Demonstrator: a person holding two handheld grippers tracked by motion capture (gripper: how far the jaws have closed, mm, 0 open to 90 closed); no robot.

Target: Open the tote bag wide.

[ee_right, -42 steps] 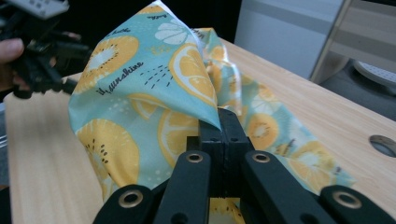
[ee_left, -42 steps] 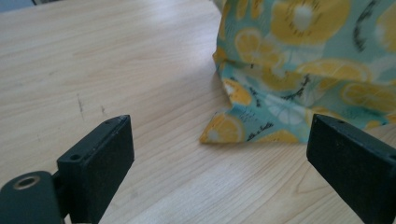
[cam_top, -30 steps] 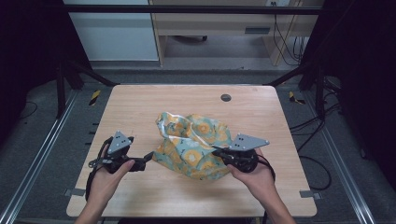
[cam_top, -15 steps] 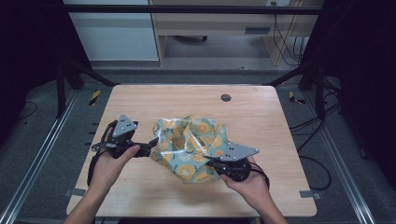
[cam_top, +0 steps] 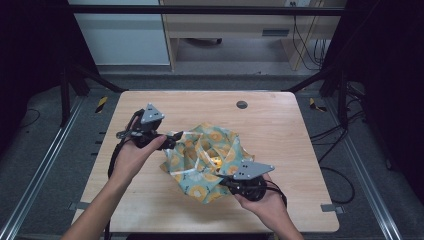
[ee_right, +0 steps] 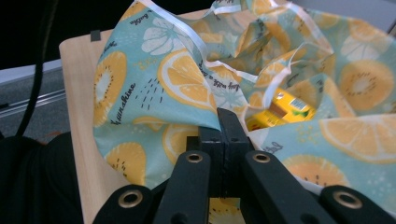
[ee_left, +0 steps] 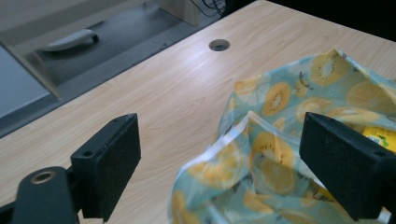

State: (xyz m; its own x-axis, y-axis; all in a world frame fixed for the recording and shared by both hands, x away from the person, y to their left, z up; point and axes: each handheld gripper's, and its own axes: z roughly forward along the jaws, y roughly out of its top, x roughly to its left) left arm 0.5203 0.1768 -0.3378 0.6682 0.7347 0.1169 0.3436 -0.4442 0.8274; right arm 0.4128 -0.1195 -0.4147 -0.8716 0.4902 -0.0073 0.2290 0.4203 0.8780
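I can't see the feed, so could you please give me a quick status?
Right gripper shut on teal fruit-print fabric bag. Left gripper open, jaws just closing slightly, astride bag's rim. Yellow packet inside. Nothing obstructing.

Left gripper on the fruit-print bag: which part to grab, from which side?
Take the white-trimmed rim of the bag, coming level from the bag's left. That edge stands up as a thin fold between the open left gripper. The right gripper is clamped on the near edge, so the bag is anchored.

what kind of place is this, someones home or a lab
Most likely a lab or recording booth, not a home. A bare wooden table with a cable hole sits inside a dark metal frame, loose cables trail over the grey floor, and a fruit-print bag is the work piece.
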